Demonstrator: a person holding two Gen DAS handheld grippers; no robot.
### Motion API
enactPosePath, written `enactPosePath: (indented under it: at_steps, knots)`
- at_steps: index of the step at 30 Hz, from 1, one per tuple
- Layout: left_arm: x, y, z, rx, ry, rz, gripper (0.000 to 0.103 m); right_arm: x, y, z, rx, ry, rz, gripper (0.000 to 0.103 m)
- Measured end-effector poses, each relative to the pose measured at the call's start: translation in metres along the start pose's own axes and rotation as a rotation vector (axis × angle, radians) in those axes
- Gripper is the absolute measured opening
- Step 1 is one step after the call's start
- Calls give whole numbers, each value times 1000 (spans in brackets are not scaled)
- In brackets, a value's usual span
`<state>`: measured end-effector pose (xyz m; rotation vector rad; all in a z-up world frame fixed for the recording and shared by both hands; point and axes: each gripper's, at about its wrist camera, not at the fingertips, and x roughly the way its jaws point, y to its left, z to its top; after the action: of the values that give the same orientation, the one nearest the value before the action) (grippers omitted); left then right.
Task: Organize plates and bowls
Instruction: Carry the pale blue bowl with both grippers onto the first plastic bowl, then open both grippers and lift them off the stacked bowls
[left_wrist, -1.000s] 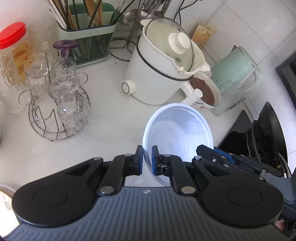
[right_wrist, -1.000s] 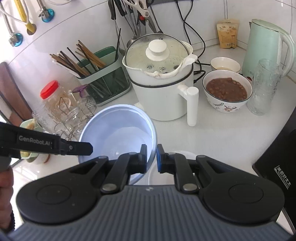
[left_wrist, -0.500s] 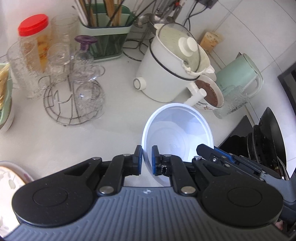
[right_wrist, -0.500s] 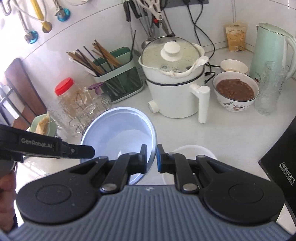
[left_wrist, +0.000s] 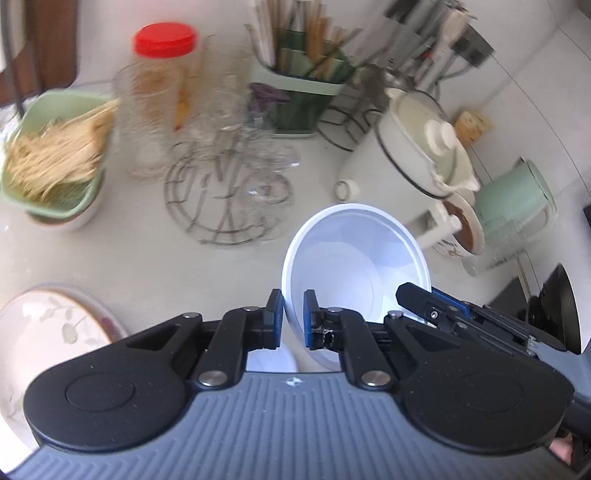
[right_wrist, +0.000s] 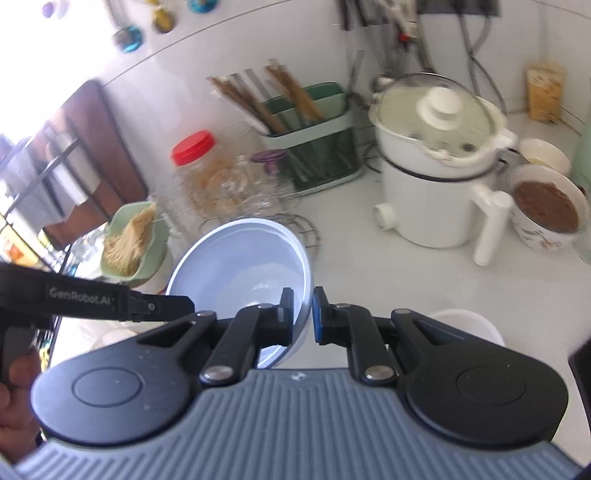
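Note:
A large pale blue bowl (left_wrist: 354, 266) is held off the white counter by both grippers. My left gripper (left_wrist: 293, 319) is shut on its left rim. My right gripper (right_wrist: 303, 317) is shut on its right rim; the bowl also shows in the right wrist view (right_wrist: 240, 266). A flower-patterned plate (left_wrist: 48, 325) lies on the counter at lower left. A white bowl (right_wrist: 467, 325) sits on the counter below my right gripper. A bowl of brown food (right_wrist: 546, 210) stands at the right.
A white electric pot (right_wrist: 436, 162) with a lid, a mint kettle (left_wrist: 517, 195), a wire rack of glasses (left_wrist: 229, 195), a red-lidded jar (left_wrist: 162, 92), a green chopstick holder (right_wrist: 310, 147) and a green basket of noodles (left_wrist: 51, 158) crowd the counter. A black stove (left_wrist: 554, 306) lies right.
Both grippers have carried the blue bowl leftward along the counter. The green basket and the patterned plate have come into view; the pot and kettle have shifted right.

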<state>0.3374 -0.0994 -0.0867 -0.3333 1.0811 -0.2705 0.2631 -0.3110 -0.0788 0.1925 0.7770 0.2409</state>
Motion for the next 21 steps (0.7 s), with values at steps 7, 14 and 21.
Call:
enactPosePath:
  at_steps: [7, 14, 21]
  knots:
    - [3, 19, -18, 51, 1, 110, 11, 26, 24, -10, -99, 88, 54, 15]
    - [22, 49, -38, 13, 70, 120, 11, 51, 28, -26, -87, 195, 91, 15]
    - [35, 62, -53, -6, 122, 124, 11, 65, 33, -46, -128, 281, 79, 15]
